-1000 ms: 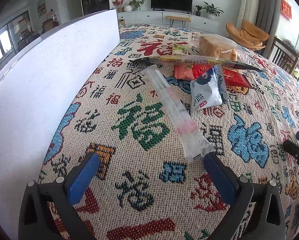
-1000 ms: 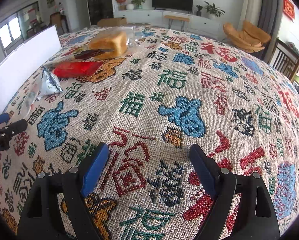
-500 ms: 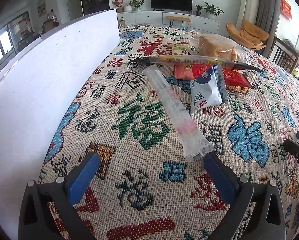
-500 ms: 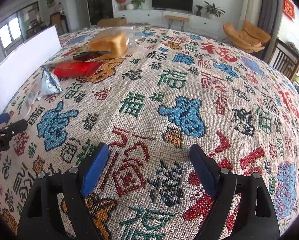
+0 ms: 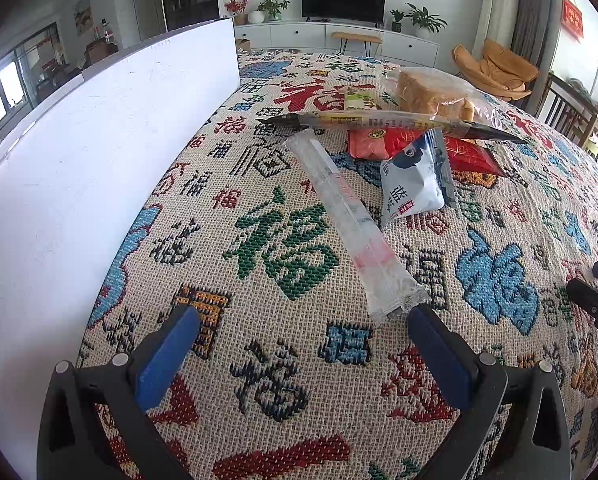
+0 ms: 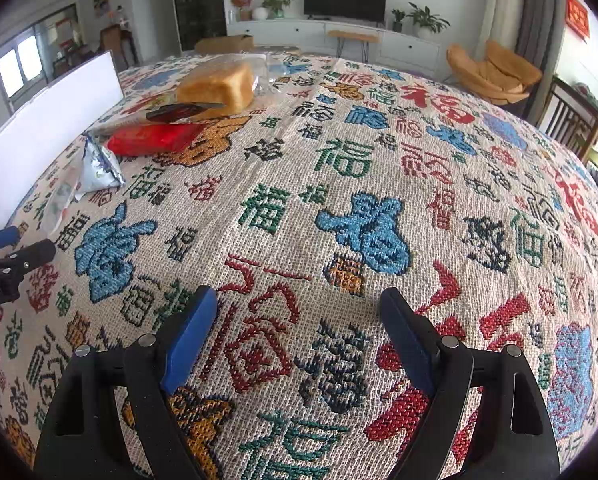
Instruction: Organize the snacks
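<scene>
Clear sleeve [image 5: 355, 224] runs lengthwise ahead of left gripper [image 5: 303, 344], nearer than right gripper [image 6: 299, 332]; both jaws spread, empty

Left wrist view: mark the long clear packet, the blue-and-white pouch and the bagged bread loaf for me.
Long clear packet [image 5: 349, 216], left wrist view, middle of its length.
Blue-and-white pouch [image 5: 413, 184], left wrist view, centre of its printed face.
Bagged bread loaf [image 5: 433, 92], left wrist view, top crust through the bag.

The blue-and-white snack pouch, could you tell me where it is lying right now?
In the left wrist view the blue-and-white snack pouch lies right of centre on the patterned tablecloth, beside the long clear packet and overlapping the red packet.
</scene>
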The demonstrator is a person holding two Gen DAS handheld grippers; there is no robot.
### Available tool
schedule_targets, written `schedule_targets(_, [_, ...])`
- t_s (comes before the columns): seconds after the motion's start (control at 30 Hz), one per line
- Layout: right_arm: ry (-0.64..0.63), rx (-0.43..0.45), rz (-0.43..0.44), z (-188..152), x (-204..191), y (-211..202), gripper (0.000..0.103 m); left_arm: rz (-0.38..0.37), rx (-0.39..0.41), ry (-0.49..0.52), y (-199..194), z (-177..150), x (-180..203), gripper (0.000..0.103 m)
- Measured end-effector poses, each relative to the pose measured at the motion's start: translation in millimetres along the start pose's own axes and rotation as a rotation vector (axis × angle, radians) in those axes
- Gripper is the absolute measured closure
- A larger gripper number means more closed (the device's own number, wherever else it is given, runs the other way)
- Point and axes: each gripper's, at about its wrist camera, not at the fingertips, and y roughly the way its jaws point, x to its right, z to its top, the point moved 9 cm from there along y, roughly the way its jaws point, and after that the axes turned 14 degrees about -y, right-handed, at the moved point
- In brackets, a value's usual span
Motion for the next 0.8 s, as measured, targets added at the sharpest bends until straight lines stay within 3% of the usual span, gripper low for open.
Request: schedule_targets(0.8, [0.004,-0.002,-0.002,-0.8,1.1,0.2,0.016,0.0,0.0,0.0,0.3,-0.1,0.1,0.0])
